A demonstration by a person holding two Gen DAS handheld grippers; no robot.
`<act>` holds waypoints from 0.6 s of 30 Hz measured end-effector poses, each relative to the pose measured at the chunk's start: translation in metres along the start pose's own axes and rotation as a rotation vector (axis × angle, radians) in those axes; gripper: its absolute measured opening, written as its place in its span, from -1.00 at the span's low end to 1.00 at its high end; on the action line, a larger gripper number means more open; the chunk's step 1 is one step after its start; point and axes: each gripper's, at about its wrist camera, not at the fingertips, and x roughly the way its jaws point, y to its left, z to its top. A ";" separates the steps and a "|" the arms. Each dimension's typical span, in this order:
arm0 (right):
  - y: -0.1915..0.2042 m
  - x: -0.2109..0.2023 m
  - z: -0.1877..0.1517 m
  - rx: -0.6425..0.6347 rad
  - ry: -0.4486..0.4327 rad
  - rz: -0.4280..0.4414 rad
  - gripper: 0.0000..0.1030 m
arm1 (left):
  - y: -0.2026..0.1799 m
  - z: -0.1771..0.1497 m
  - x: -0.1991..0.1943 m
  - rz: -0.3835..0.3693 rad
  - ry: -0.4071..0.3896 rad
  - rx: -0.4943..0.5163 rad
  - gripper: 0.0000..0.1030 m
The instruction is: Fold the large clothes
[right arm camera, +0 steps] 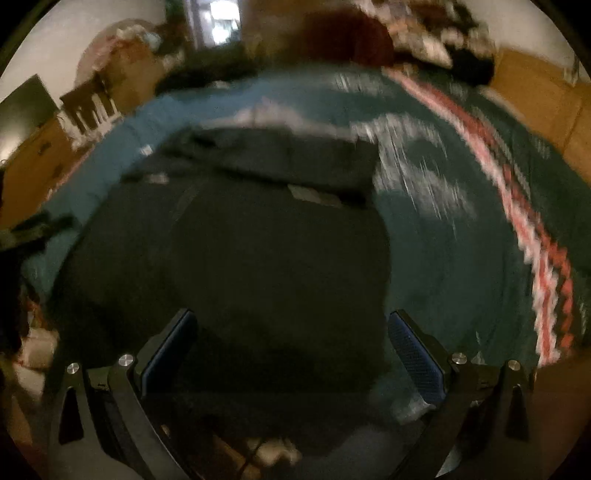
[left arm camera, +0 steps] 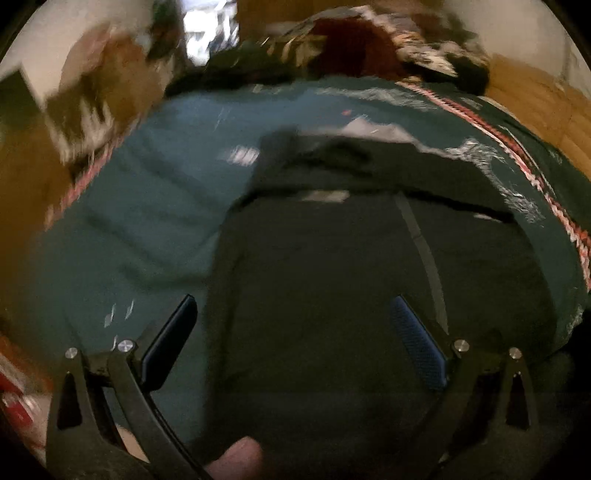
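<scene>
A large dark garment [left arm camera: 332, 277] lies spread flat on a teal bedspread [left arm camera: 147, 192], its far part folded over near a pale label. In the left wrist view my left gripper [left arm camera: 291, 306] hovers open above the garment's near part, nothing between its fingers. The same dark garment [right arm camera: 240, 266] fills the middle of the right wrist view, with the teal bedspread [right arm camera: 443, 258] to its right. My right gripper [right arm camera: 291, 319] is open over the garment's near edge, holding nothing. Both views are motion-blurred.
A red and white patterned band [right arm camera: 535, 258] runs along the bedspread's right side. Heaped patterned cloth and something dark red [left arm camera: 351, 44] sit at the bed's far end. Wooden furniture [right arm camera: 33, 158] stands at the left, a bright window [right arm camera: 221, 18] beyond. A fingertip [left arm camera: 240, 458] shows at the bottom.
</scene>
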 end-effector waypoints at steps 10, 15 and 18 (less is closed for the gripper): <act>-0.061 0.066 -0.087 0.122 0.284 0.190 0.48 | 0.074 -0.057 0.013 -0.213 0.203 -0.187 0.90; -0.064 0.075 -0.087 0.159 0.264 0.203 0.48 | 0.063 -0.061 0.014 -0.245 0.218 -0.117 0.79; -0.063 0.082 -0.089 0.134 0.287 0.170 0.48 | 0.060 -0.064 0.022 -0.263 0.232 -0.081 0.75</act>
